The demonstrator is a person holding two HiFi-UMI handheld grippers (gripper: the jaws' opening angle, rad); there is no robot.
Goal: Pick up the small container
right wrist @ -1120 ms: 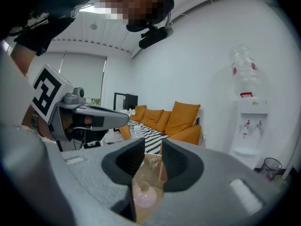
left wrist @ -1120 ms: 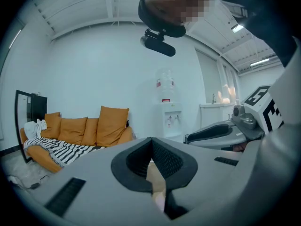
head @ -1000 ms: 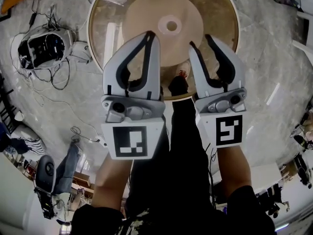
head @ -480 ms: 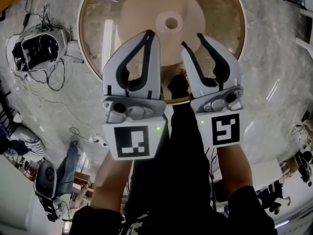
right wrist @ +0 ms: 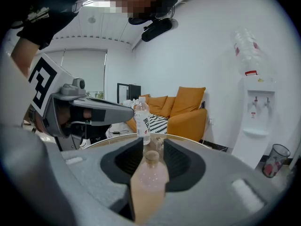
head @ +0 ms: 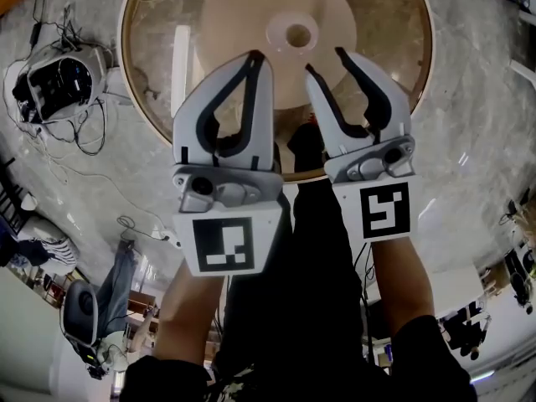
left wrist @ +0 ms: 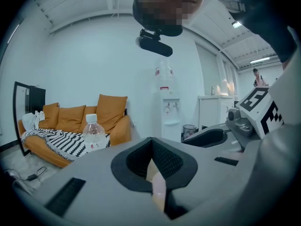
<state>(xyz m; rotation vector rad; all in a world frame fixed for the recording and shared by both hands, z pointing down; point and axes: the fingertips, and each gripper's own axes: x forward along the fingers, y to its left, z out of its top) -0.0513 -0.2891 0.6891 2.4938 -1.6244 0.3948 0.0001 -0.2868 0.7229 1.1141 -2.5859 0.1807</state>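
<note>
A clear water bottle (right wrist: 142, 119) with a white cap stands upright on the round glass table (head: 394, 99), well ahead of both grippers; it also shows as the bottle (left wrist: 94, 131). A small pale thing (right wrist: 158, 140) beside it is too blurred to name. My left gripper (head: 255, 57) is shut and empty, its tips meeting over the table's near part. To its right, my right gripper (head: 324, 59) has its jaws opening, with nothing between them. Through each gripper's gap only the table's wooden base (head: 251, 23) shows.
A device with tangled cables (head: 54, 86) lies on the floor at the left. The person's dark trouser legs (head: 310, 249) stand at the table's near edge. An orange sofa (right wrist: 183, 109), a water dispenser (right wrist: 256, 121) and a bin (right wrist: 277, 157) line the far wall.
Both grippers have come further over the table, which now lies lower in the head view. The right gripper's jaws have spread a little wider and it has drifted left.
</note>
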